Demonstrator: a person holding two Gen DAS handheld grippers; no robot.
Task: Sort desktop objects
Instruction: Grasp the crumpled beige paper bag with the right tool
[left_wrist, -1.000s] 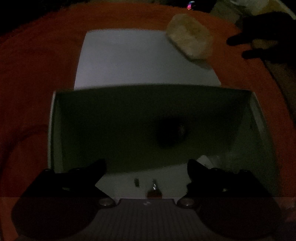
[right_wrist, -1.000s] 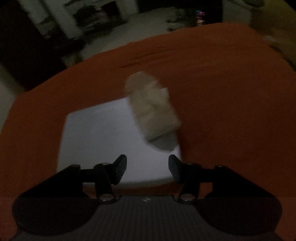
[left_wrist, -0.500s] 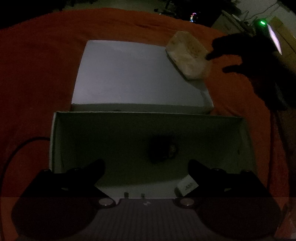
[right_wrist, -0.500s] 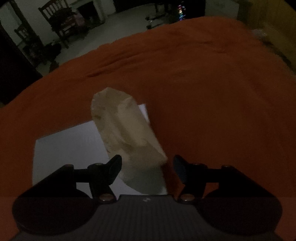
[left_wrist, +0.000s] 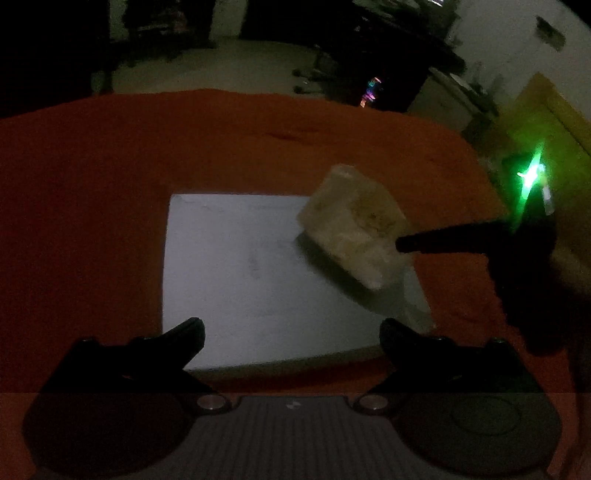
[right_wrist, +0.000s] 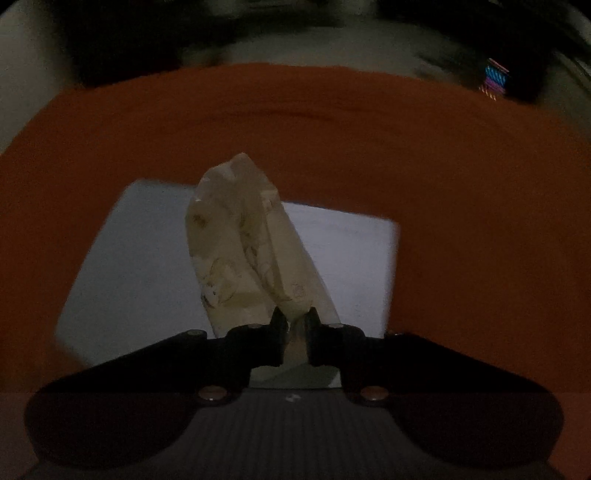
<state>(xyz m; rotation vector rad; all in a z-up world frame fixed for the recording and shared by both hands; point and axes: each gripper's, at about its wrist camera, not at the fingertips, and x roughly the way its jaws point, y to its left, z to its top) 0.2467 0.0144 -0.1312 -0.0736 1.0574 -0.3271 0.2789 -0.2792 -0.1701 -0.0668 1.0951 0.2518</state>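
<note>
A pale cream packet (right_wrist: 243, 254) with small printed figures is pinched at its near end by my right gripper (right_wrist: 295, 325), which is shut on it above a white flat box lid (right_wrist: 140, 266). In the left wrist view the same packet (left_wrist: 354, 225) sits tilted at the lid's (left_wrist: 236, 273) right side, with the right gripper's dark finger (left_wrist: 436, 243) reaching in from the right. My left gripper (left_wrist: 291, 336) is open and empty, over the lid's near edge.
An orange cloth (left_wrist: 92, 184) covers the table. The room beyond is dark, with chairs and furniture at the back. A green light (left_wrist: 532, 177) glows on the right gripper's body.
My right gripper moved in and shut on the packet. My left gripper tilted up, so the open box with a dark object in it has left its view.
</note>
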